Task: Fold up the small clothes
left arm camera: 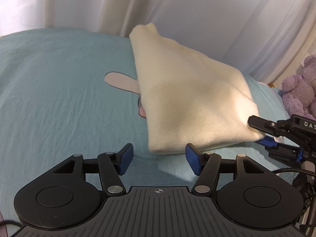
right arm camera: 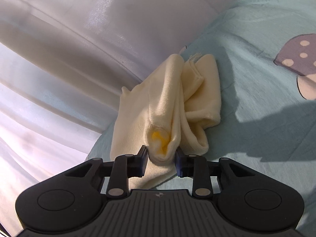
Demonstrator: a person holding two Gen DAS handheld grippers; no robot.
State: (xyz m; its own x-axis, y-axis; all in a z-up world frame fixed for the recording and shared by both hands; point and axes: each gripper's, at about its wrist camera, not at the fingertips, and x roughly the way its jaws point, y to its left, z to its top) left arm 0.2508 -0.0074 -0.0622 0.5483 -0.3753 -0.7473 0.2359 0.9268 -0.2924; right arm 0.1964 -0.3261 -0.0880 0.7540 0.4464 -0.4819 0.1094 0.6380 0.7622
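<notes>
While the right gripper (right arm camera: 161,156) pinches its bunched near corner, the cream knit garment (left arm camera: 189,98) lies folded; the left gripper (left arm camera: 158,158) hangs half-open, empty.

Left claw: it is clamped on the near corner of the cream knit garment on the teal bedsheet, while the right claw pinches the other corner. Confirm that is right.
Not right. The left claw is open and holds nothing; the cream knit garment lies just beyond its pads on the teal bedsheet, as the left wrist view shows. The right claw does pinch a bunched corner.
</notes>
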